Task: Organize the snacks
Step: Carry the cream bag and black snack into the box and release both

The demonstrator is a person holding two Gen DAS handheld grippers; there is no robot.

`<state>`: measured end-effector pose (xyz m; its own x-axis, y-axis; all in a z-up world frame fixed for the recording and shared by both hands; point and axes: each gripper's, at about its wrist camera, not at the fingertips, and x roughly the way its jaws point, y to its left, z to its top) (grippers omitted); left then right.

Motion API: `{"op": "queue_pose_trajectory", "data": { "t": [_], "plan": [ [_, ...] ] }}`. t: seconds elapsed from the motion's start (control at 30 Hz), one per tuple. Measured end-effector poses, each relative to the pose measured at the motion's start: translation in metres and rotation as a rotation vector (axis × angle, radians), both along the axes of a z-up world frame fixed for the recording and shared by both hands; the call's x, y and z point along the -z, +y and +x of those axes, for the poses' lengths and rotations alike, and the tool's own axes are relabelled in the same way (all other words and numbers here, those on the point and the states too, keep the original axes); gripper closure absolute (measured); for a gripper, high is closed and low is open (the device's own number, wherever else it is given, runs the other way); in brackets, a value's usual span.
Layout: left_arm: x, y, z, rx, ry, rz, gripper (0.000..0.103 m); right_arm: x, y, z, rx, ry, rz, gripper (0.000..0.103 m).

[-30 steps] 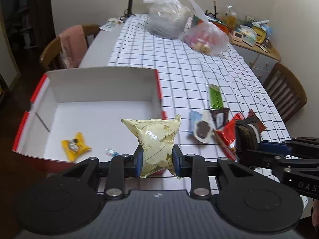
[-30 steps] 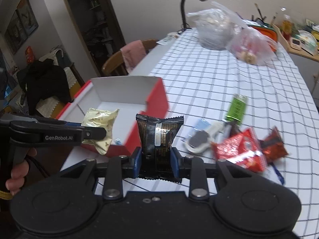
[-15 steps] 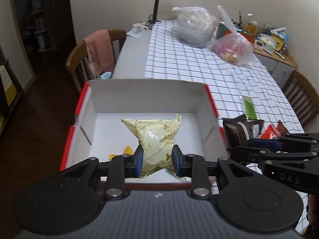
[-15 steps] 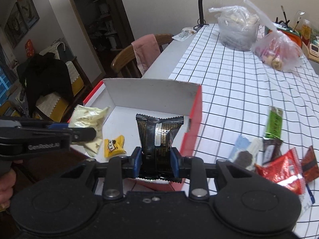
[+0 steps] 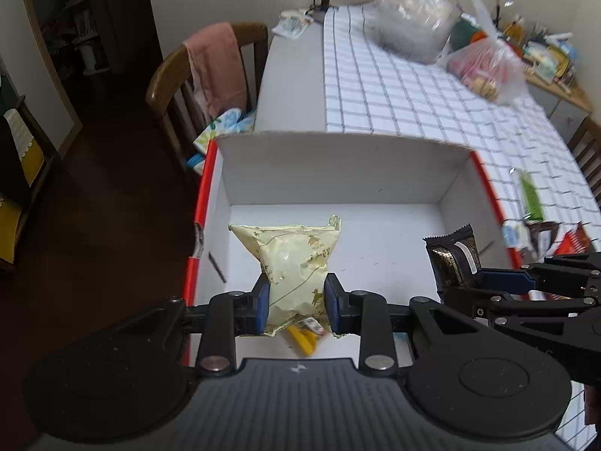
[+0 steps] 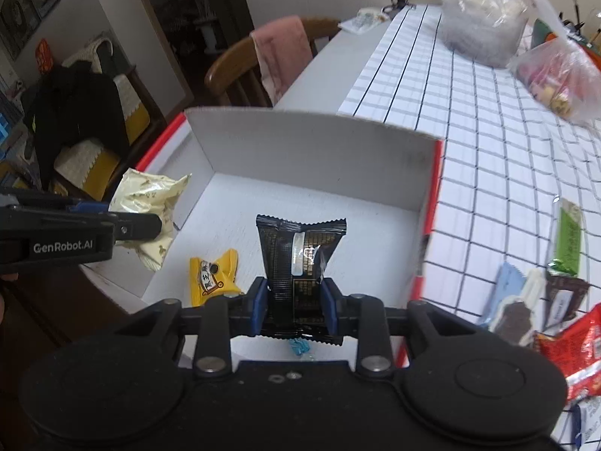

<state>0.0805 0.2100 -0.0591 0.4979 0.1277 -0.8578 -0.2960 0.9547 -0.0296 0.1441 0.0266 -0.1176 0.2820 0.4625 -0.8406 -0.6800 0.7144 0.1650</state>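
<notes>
**Both grippers hold a snack over the box**

The left gripper (image 5: 296,302) pinches a pale yellow pack (image 5: 291,259) between its blue pads (image 5: 261,302). The pack stands upright in the jaws, and its top part spreads wider than the part that is held. It hangs above the left side of the white floor of the box (image 5: 345,165). Under the pack, a small yellow candy (image 5: 302,338) lies on the floor of the box, partly hidden.

The right gripper (image 6: 293,306) pinches a black pack (image 6: 298,259) between its pads (image 6: 259,306). This pack is also upright, with a light strip down its middle, and it hangs above the near part of the box floor. In the left wrist view the black pack (image 5: 452,259) is near the right wall of the box. In the right wrist view the yellow candy (image 6: 214,276) lies on the floor to the left of the black pack, and a small blue candy (image 6: 299,347) lies just below it. The yellow pack (image 6: 150,206) shows at the left, near the left wall.

The box is open, white inside and red outside, and stands on a table with a checked cloth (image 6: 488,158). To the right of the box more snacks lie on the cloth: a green bar (image 6: 569,236), a dark pack (image 6: 563,295) and a red pack (image 6: 571,342), close together. At the far end there are two plastic bags (image 5: 413,18). A wooden chair (image 5: 199,75) with a pink cloth stands at the left of the table.
</notes>
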Motion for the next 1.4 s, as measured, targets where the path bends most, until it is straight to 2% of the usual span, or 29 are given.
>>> {"op": "queue_pose_trajectory", "data": {
  "t": [0.27,0.7,1.0,1.07,1.13,1.4],
  "plan": [
    [0.024,0.003,0.014,0.030,0.067,0.008,0.074,0.021,0.016,0.000,-0.008,0.028,-0.052,0.074],
    [0.055,-0.007,0.020,0.082,0.171,0.019,0.074,0.030,0.020,-0.007,-0.014,0.032,-0.083,0.071],
    [0.052,-0.006,0.014,0.078,0.151,-0.003,0.073,0.021,0.009,-0.008,0.022,0.019,-0.047,0.065],
    [0.050,-0.004,0.012,0.071,0.143,-0.010,0.068,0.019,0.006,-0.010,0.026,0.019,-0.034,0.064],
    [0.046,-0.005,0.008,0.065,0.122,-0.012,0.050,0.014,0.003,-0.012,0.032,0.013,-0.022,0.062],
    [0.019,-0.014,-0.009,0.077,0.033,-0.018,0.047,-0.011,-0.013,-0.024,0.045,-0.020,0.044,0.054]
  ]
}}
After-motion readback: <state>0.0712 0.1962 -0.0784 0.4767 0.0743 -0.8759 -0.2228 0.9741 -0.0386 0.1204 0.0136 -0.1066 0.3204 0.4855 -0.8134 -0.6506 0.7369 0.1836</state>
